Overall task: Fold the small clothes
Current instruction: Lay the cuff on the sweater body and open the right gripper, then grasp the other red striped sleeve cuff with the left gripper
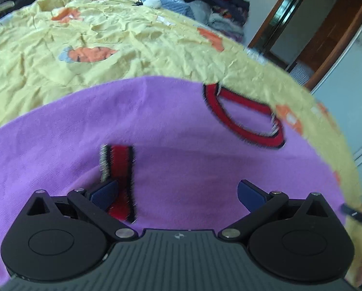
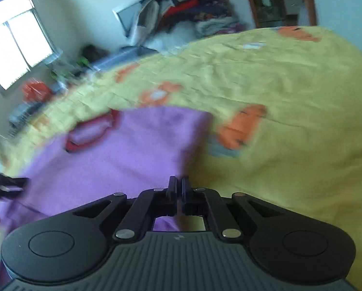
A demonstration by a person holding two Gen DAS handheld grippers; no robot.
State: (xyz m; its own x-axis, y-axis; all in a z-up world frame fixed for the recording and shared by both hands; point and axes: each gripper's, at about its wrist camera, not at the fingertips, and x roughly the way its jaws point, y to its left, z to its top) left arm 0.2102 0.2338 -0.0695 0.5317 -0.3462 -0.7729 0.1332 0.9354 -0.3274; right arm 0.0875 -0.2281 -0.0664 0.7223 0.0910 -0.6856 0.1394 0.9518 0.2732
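While flat on yellow bedspread [image 1: 137,36]: purple shirt [image 1: 181,165], red-black trim | left gripper [image 1: 178,194] fingers apart | right gripper [image 2: 178,185] fingers together

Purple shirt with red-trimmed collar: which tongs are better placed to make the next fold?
Probably the right tongs: they appear shut on the purple shirt's edge. The left tongs are open above the shirt, with the red sleeve cuff beside one finger, gripping nothing.

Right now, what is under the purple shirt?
The purple shirt lies on the yellow bedspread with orange pictures. How the spread looks right beneath the shirt is covered, so I cannot see that.
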